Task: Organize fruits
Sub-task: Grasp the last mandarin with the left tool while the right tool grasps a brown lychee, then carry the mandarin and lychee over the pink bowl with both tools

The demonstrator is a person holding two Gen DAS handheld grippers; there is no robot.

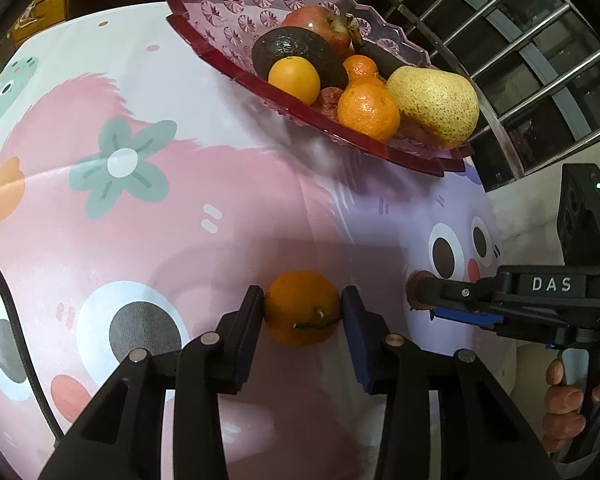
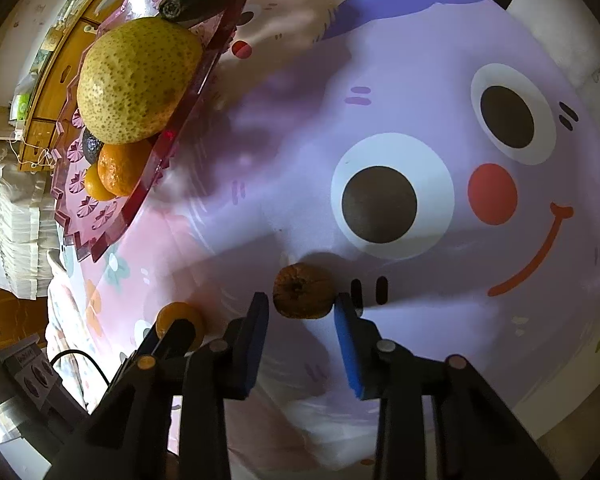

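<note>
Fingers (image 1: pixel 256 312) of the left gripper (image 1: pixel 303 312) pinch the orange (image 1: pixel 302 306) on the cloth (image 1: pixel 220 200), right gripper (image 2: pixel 302 304) hugs the brown fruit (image 2: pixel 303 295) nearby, tray (image 1: pixel 220 60) far, either could roll free if squeezed off-centre
</note>
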